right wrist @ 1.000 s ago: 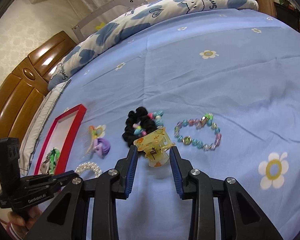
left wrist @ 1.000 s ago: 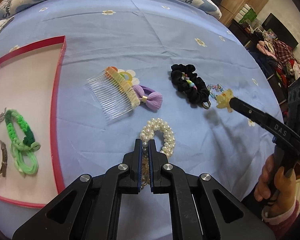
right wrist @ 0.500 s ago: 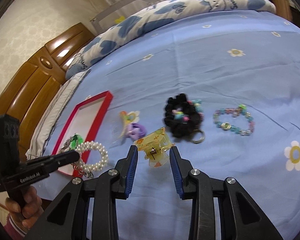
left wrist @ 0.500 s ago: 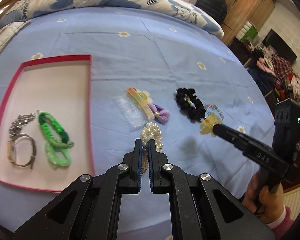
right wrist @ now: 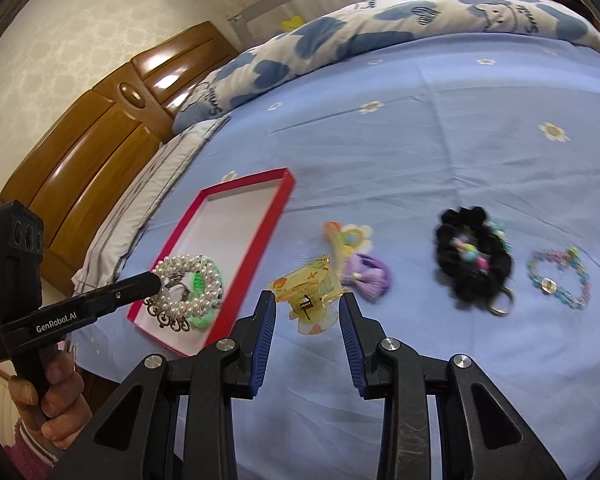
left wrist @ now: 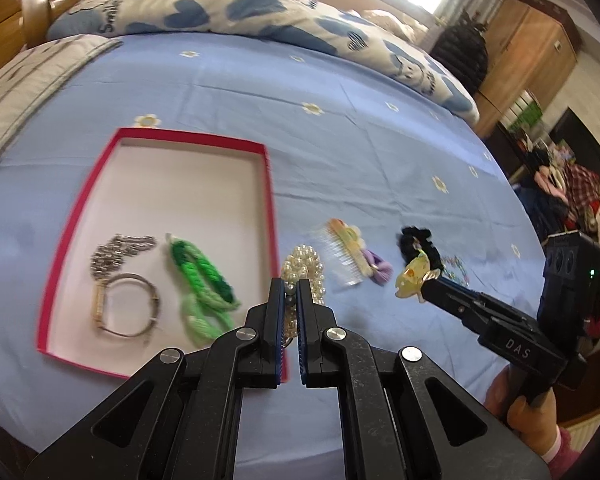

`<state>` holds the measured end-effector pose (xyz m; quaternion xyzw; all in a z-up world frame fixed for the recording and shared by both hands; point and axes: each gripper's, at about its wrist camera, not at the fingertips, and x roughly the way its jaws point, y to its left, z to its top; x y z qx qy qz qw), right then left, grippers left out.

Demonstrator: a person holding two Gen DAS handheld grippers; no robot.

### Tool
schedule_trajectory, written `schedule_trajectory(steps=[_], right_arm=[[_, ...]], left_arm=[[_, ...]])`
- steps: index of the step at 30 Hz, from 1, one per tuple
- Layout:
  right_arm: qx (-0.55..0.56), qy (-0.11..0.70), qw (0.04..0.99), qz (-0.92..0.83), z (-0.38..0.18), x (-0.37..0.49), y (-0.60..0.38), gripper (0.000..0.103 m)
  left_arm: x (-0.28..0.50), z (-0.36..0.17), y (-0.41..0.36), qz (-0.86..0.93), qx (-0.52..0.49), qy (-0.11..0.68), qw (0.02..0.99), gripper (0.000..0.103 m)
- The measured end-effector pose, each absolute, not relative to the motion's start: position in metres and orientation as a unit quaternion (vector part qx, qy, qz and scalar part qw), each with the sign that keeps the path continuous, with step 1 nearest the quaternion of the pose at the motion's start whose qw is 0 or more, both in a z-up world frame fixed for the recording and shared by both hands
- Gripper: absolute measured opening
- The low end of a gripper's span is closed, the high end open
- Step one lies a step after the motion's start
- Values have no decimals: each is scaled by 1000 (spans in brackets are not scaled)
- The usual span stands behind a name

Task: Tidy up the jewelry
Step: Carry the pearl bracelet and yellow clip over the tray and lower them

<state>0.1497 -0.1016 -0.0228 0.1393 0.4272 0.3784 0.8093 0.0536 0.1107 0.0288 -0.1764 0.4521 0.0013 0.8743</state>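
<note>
The left gripper point(left wrist: 289, 294) is clenched on a white pearl-bead bracelet point(left wrist: 304, 266), which hangs from its tips above the near right edge of the shallow red-rimmed cardboard tray point(left wrist: 269, 184); in the right wrist view the same bracelet point(right wrist: 188, 276) is suspended over the tray's near end. The right gripper point(right wrist: 307, 307) grasps a translucent yellow plastic claw hair clip point(right wrist: 308, 288) between its blue-padded fingers point(right wrist: 266, 312), clear of the blue flower-print bedsheet point(right wrist: 440, 152). Inside the tray, left of the left gripper, lie a green braided cord bracelet point(left wrist: 202, 280), a metal-band wristwatch point(left wrist: 126, 308) and a silver chain point(left wrist: 118, 250). On the sheet beyond the right gripper's tips lie a clear-toothed hair comb with a pastel top point(right wrist: 342, 236) and, touching it, a purple fabric bow point(right wrist: 370, 276). To the right of these, apart from them, rests a black fabric scrunchie with coloured beads point(right wrist: 474, 258), and further right a multicoloured bead bracelet point(right wrist: 560, 278). A hand point(right wrist: 54, 392) grips the left gripper's handle at the lower left of the right wrist view.
</note>
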Motion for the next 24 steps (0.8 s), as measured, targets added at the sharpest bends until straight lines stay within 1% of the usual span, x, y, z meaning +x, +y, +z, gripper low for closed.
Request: schedule_trajectory(steps=[13,24], right_arm=[[113,428,782,439,-11,152,-19,33],[92,447,763,459,-21,161,42,33]], left_arm=[[48,32,177,60,-210,430,876,4],[64,2,226,90,-252,440,857,4]])
